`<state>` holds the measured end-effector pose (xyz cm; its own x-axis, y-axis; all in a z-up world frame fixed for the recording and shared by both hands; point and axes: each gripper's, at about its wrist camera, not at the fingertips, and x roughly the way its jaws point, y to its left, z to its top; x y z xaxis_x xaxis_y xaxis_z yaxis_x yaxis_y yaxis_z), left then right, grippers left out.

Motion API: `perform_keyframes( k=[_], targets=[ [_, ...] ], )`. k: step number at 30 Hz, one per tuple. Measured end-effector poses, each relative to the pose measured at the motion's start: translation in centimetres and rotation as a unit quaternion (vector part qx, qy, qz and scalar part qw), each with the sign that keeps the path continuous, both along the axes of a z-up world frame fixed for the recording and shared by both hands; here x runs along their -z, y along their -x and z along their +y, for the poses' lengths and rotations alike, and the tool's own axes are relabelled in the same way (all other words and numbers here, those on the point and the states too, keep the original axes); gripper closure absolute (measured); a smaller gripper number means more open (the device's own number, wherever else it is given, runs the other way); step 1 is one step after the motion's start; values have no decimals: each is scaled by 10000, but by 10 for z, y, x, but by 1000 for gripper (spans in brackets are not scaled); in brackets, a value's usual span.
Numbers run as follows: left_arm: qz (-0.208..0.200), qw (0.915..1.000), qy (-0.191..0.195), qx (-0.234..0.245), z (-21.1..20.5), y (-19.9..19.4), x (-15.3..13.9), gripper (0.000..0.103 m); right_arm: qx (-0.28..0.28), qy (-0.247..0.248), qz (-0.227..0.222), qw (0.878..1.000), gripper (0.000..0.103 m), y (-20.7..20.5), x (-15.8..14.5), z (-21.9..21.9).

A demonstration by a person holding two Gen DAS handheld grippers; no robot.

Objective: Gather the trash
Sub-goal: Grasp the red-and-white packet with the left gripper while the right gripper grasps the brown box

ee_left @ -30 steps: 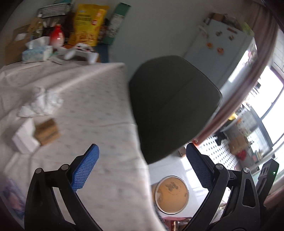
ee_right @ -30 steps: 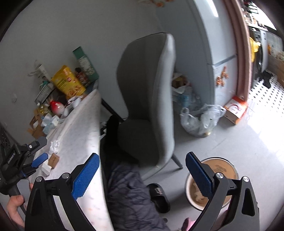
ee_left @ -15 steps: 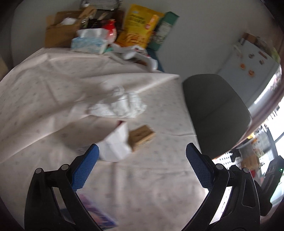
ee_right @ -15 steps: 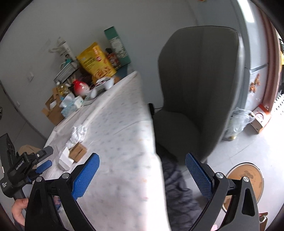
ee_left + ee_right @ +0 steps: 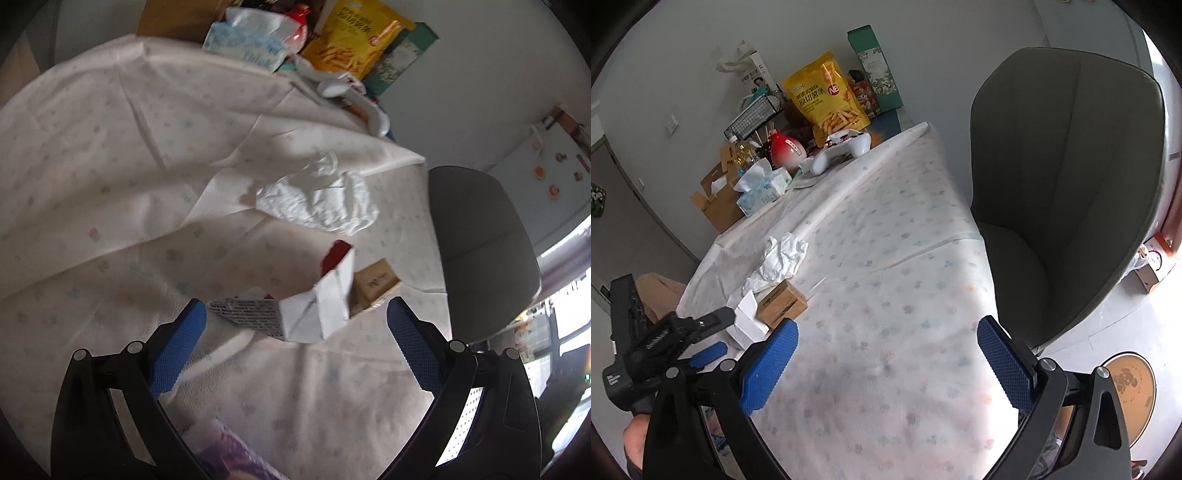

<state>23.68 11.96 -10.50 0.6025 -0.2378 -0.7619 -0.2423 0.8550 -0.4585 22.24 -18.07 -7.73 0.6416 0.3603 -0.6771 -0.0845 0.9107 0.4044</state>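
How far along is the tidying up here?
Barely begun. Nothing looks collected yet: the crumpled tissue, white carton and brown box all lie on the tablecloth. In hand: nothing. The left hand-held gripper hangs open with the carton between its fingers, apparently lining up on it, and the right hand-held gripper is open too. All three pieces remain to be picked up.

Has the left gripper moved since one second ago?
Yes. The left gripper has swung from the chair toward the white carton.
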Motion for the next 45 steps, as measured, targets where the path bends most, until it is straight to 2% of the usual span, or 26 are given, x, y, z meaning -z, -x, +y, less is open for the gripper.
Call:
perform_keyframes(
  k=[8,11,13,16,23,32,33,35,39,41,43,44,45],
  targets=[
    [-64,9995,-71,-295,-1,-11,3,6,-37,-65,103,9999,8,-7,5,1],
    [-77,9993,-249,-257,-8,-12,2,21,-90,-60,92,9999,8,-8,5,4],
    [-91,9996,-183,-195,-8,-13,2,45,-122,-53,83,9999,8,-10,3,8],
    [-114,9999,-6,-63,-6,-14,3,63,-215,-21,46,9998,8,-12,-1,15],
    [-431,9990,82,-100,6,-4,-15,71,-521,151,-40,9985,8,-20,-11,41],
    [-711,9963,106,-468,44,12,-32,75,-1149,676,-27,9911,17,-39,-8,100],
    [-724,9960,102,-508,48,13,-33,78,-1184,703,-5,9905,18,-41,-7,105],
    [-713,9957,87,-593,57,15,-33,102,-1276,757,26,9889,20,-45,-2,115],
    [-678,9952,44,-703,71,16,-31,101,-1337,1003,82,9859,21,-56,10,133],
    [-620,9953,144,-735,74,16,-28,101,-1477,938,194,9844,49,-59,17,136],
    [-615,9950,144,-768,75,17,-28,98,-1459,900,145,9851,53,-56,15,133],
    [-570,9953,210,-755,75,17,-27,93,-1425,911,77,9856,53,-53,13,131],
    [-532,9957,286,-707,74,17,-25,70,-1425,898,41,9857,53,-50,10,129]
  ],
)
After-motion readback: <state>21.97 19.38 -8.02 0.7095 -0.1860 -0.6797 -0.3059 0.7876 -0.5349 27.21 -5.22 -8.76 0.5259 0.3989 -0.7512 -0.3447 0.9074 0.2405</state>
